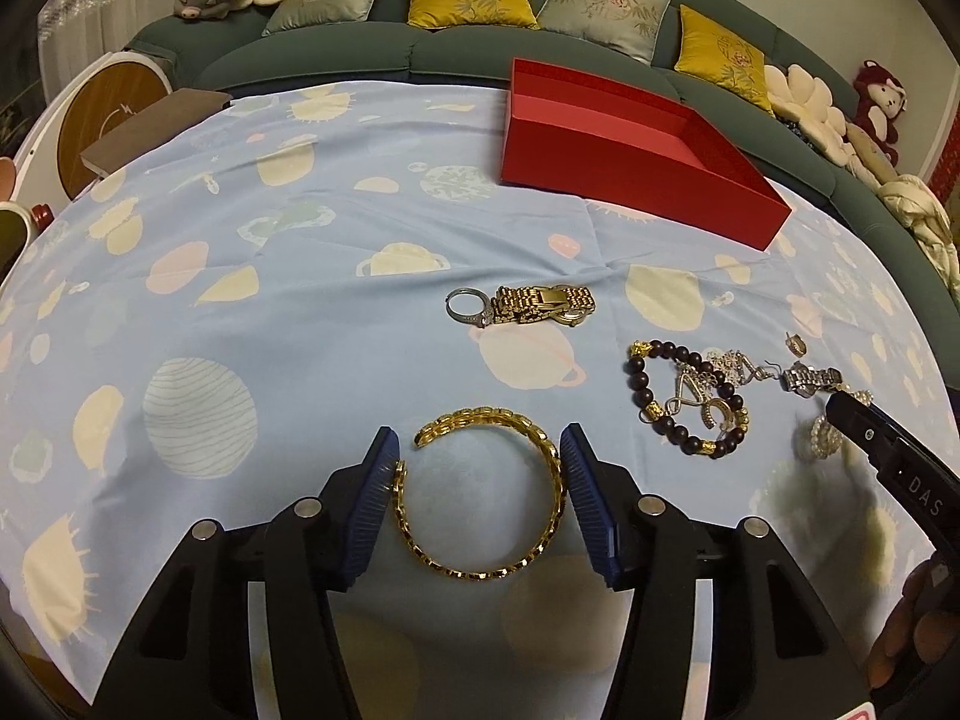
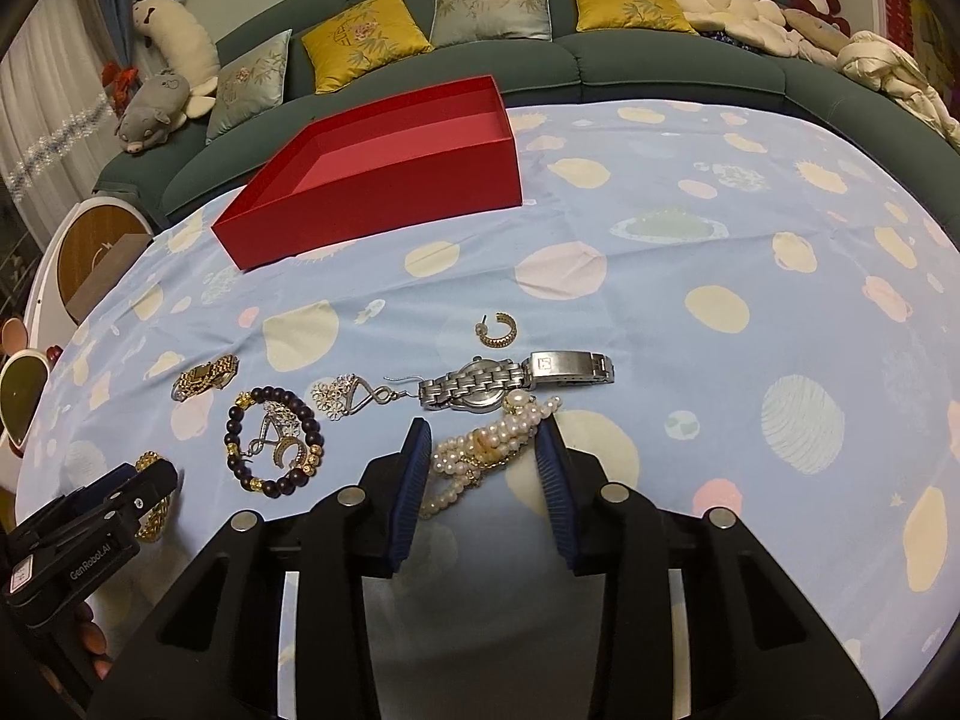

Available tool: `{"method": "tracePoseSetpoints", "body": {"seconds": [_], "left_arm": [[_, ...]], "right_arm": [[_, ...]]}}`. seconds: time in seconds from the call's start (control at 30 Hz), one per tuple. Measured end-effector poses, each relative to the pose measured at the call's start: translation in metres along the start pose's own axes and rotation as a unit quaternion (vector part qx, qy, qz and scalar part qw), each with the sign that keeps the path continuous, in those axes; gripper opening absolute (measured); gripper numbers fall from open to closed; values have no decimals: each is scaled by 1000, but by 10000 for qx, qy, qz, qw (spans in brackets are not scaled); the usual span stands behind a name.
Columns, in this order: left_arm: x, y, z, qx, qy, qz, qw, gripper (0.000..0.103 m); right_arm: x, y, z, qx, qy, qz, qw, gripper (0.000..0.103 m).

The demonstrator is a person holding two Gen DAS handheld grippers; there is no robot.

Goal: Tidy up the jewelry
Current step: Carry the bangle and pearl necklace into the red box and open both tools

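Observation:
My left gripper [image 1: 480, 450] is open, its blue pads on either side of a gold chain bracelet [image 1: 480, 570] lying on the cloth. My right gripper [image 2: 483, 438] is open around a pearl bracelet [image 2: 480, 450] on the cloth. An empty red box [image 1: 630, 180] stands at the back; it also shows in the right wrist view [image 2: 384, 180]. A gold watch [image 1: 543, 303] and a silver ring [image 1: 468, 306] lie mid-table. A dark bead bracelet [image 2: 273, 447], silver earrings [image 2: 354, 396], a silver watch [image 2: 510, 381] and a gold hoop earring [image 2: 497, 330] lie nearby.
A blue patterned cloth [image 1: 270, 276] covers the table. A green sofa [image 2: 660, 60] with cushions and plush toys runs behind it. A brown box [image 1: 150, 126] and a round white-and-wood object [image 1: 102, 114] sit at the left edge.

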State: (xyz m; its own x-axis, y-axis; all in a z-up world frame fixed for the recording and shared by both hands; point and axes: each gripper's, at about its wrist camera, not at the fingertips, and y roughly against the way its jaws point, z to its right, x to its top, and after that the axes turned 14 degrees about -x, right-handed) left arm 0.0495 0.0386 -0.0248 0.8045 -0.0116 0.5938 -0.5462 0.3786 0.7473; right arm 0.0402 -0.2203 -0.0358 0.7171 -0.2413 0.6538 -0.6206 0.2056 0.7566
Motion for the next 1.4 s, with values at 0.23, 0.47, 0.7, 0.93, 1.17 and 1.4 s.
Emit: {"method": "tracePoseSetpoints", "body": {"seconds": [0.23, 0.47, 0.7, 0.93, 1.17, 1.4], "left_arm": [[5, 33, 11, -168, -47, 284, 9994, 53], [38, 84, 42, -357, -373, 852, 9950, 53], [116, 104, 68, -470, -647, 1296, 9883, 53], [205, 61, 74, -197, -782, 1411, 9867, 53], [266, -19, 69, -94, -683, 1094, 9916, 54], [292, -100, 63, 122, -653, 762, 9949, 54]], "right_arm": [[3, 31, 2, 196, 24, 306, 9993, 35], [21, 74, -4, 575, 87, 720, 9957, 35], [91, 114, -8, 968, 281, 1379, 9853, 35], [181, 81, -18, 1088, 319, 1517, 9819, 35], [243, 2, -38, 982, 256, 1122, 9885, 35], [266, -72, -56, 778, 242, 773, 9937, 35]]}}
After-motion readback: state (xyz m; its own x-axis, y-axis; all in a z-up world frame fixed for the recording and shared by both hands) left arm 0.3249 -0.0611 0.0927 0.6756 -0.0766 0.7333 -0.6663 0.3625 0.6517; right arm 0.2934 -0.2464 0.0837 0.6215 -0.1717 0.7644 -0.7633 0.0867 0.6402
